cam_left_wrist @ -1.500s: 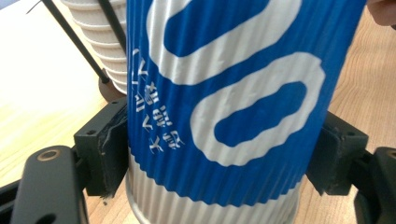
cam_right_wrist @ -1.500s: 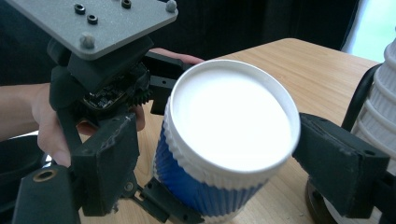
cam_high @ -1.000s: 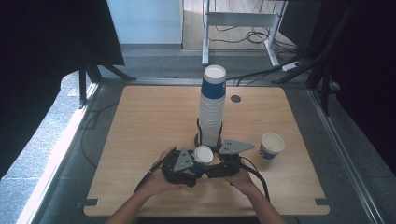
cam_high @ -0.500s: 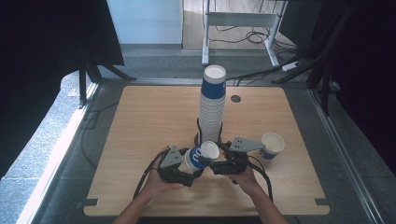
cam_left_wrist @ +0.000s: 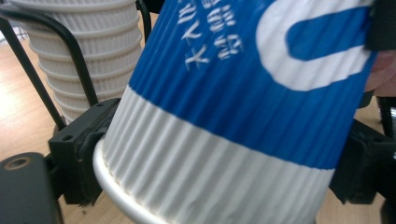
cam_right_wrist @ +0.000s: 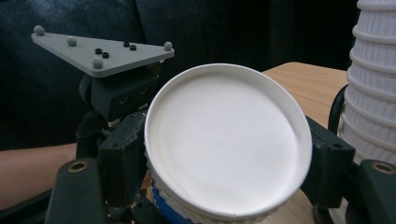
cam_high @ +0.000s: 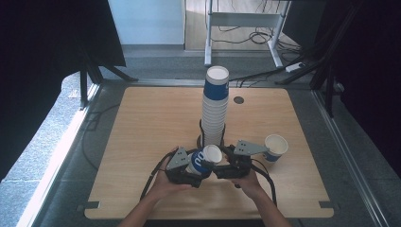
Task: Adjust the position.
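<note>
Step in hand: passing one paper cup (cam_high: 204, 159) between tools, low centre of the high view, just before the cup stack (cam_high: 215, 109). Your right tool (cam_right_wrist: 224, 186) clamps the cup near its mouth. Your left tool (cam_left_wrist: 219, 186), half open and just closing, brackets its base. Next: seat the left pads before the right lets go.

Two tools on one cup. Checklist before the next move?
1. Right tool shut on cup: ok.
2. Left tool grip: jaws have just been closing, cup between them; whether the pads press: cannot tell.
3. Cup out of stack: ok, held tilted in front of it.
4. Cup rim round, uncrushed: ok in the right gripper view.
5. Loose cup upright, apart from the tools: ok.
</note>
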Available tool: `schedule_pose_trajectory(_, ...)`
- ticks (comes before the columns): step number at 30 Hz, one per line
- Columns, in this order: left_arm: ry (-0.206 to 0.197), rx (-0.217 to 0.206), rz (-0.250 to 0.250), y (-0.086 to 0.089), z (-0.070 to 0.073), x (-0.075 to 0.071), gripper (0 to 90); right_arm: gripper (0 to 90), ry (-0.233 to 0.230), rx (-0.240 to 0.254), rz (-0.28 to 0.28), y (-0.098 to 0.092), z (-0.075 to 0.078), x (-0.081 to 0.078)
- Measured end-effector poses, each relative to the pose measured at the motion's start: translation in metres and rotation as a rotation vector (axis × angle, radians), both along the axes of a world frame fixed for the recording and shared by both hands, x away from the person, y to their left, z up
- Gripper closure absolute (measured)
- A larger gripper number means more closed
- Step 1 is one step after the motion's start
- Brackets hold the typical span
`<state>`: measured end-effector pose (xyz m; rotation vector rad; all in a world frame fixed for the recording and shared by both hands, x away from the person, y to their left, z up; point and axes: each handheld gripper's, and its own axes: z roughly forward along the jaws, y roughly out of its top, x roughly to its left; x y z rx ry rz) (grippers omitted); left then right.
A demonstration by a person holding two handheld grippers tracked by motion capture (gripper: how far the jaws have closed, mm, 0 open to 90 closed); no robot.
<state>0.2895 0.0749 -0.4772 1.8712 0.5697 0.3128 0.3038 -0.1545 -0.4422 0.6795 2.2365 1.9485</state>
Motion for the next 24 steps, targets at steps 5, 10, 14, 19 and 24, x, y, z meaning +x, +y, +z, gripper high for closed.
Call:
schedule_pose_trajectory(5, -0.015, 0.019, 0.002, 0.000, 0.000, -0.001, 12.8, 27.9, 0.014, 0.003, 0.003, -0.001, 0.000, 0.002)
schedule_pose_trajectory(10, -0.028, 0.049, -0.004, 0.001, -0.001, -0.001, 14.2, 26.1, 0.015, -0.028, 0.012, -0.001, -0.001, 0.002)
schedule_pose_trajectory(14, -0.029, 0.081, -0.005, 0.004, 0.002, 0.000, 14.4, 20.3, 0.013, -0.044, 0.006, 0.000, 0.000, 0.002)
schedule_pose_trajectory(19, -0.017, 0.162, 0.010, 0.012, 0.008, 0.003, 14.3, 18.3, -0.003, -0.049, -0.014, -0.003, 0.003, 0.001)
schedule_pose_trajectory(24, -0.010, 0.239, 0.018, 0.016, 0.011, 0.006, 14.3, 17.9, -0.016, -0.069, -0.024, -0.006, 0.005, 0.000)
